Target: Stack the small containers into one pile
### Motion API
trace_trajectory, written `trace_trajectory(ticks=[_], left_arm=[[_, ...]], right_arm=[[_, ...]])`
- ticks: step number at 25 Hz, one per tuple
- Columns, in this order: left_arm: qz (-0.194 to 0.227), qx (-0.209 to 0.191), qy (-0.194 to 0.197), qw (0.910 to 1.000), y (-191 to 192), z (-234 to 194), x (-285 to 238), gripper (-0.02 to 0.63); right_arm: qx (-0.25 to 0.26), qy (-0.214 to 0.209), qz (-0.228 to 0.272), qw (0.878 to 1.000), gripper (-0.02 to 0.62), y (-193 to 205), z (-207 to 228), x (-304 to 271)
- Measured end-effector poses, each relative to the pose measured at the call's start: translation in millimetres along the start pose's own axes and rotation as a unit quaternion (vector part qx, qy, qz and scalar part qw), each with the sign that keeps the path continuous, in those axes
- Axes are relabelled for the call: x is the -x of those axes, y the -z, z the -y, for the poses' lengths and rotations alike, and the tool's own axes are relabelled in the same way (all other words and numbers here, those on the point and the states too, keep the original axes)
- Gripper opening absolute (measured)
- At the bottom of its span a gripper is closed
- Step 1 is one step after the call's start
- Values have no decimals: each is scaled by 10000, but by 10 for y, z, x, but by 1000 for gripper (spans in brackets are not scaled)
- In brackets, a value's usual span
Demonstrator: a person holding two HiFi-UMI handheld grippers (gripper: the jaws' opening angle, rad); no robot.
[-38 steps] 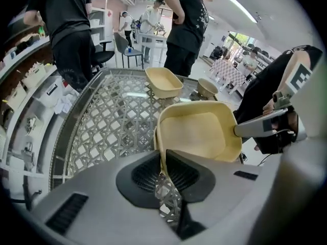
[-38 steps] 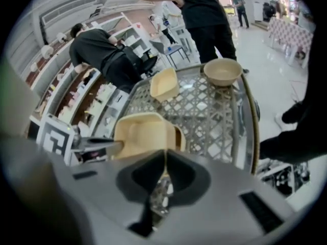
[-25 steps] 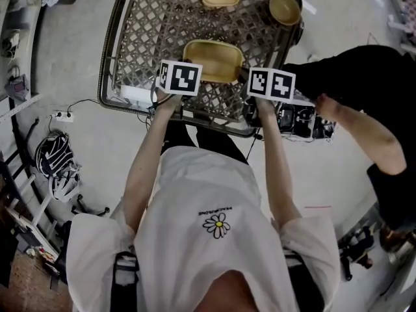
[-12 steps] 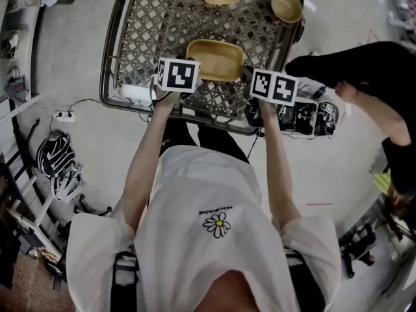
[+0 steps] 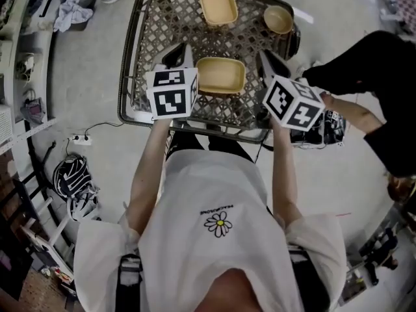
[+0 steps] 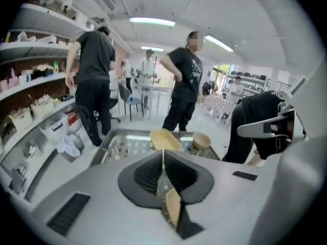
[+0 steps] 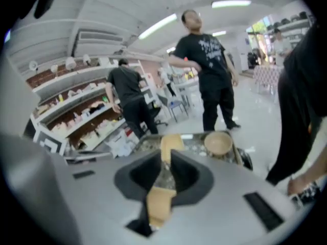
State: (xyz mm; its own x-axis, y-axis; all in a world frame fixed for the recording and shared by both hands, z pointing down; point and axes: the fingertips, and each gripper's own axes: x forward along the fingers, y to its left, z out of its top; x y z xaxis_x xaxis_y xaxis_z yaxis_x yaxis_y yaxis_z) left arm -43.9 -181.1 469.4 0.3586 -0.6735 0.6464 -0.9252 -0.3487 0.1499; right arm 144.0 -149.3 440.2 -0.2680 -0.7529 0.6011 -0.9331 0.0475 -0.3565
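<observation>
Three tan containers lie on the metal lattice table (image 5: 149, 38). A rectangular one (image 5: 221, 75) sits at the near edge, a second rectangular one (image 5: 218, 4) at the far edge, and a round bowl (image 5: 278, 19) at the far right. My left gripper (image 5: 181, 49) hovers left of the near container; its jaws are closing, almost together, with nothing between them. My right gripper (image 5: 268, 56) hovers to its right, jaws slightly apart and empty. Past the left gripper (image 6: 163, 154) I see the far container (image 6: 164, 139) and the bowl (image 6: 201, 141). The right gripper (image 7: 166, 162) faces the far container (image 7: 171, 142) and the bowl (image 7: 218, 143).
A person in black (image 5: 364, 77) bends close to the table's right corner. Two people in black (image 6: 186, 86) stand beyond the far edge. Shelves (image 6: 30, 111) run along the left. A power strip (image 5: 81, 138) and a bag (image 5: 75, 181) lie on the floor.
Both grippers have come away from the near container's sides, risen toward the head camera and spread apart. The container stays on the lattice. The person at right has shifted.
</observation>
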Motion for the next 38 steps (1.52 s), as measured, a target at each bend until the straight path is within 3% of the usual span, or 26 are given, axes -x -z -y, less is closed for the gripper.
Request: trace_trajectory(ticks=[3,6,9,13,19,23,30,33,35,38], left_arm=[[1170,-267,88,9927,-672,72,406,31],[2124,-354,195,9764,-1116,175,859,28],[2698,-331,321,9618,-1336,255,1265,25],[3069,-389,401,9501,-1457,258,1537,25],[3076,-345,442,9498,-1439,141,1569,25],[3011,-445,501,9512,-1466,81,1495,25],[2395,-772,977,9629,-1746,41,885,26],[1950,-936,1220,9687,-1769,44,437,29],[1643,-1070,1273,9723,-1760,16,63,35],[1120,-1226,1368,9766,-1696,-74,-558,99]], right_arm=[[383,-85,1262,9912,58,-525,-364,343],[814,-48,2204,9720,40,-796,-687,691],[1043,63,2731,9563,35,-883,-950,970],[1047,251,3048,9463,32,-890,-1124,1098],[956,331,3106,9452,31,-877,-1197,1106],[723,260,2955,9522,31,-832,-1216,1013],[-862,-482,2017,9744,35,-741,-1062,444],[-1485,-557,1697,9726,44,-702,-871,180],[-1737,-549,1504,9717,105,-677,-731,-18],[-2372,-599,1164,9626,157,-551,-521,-379]])
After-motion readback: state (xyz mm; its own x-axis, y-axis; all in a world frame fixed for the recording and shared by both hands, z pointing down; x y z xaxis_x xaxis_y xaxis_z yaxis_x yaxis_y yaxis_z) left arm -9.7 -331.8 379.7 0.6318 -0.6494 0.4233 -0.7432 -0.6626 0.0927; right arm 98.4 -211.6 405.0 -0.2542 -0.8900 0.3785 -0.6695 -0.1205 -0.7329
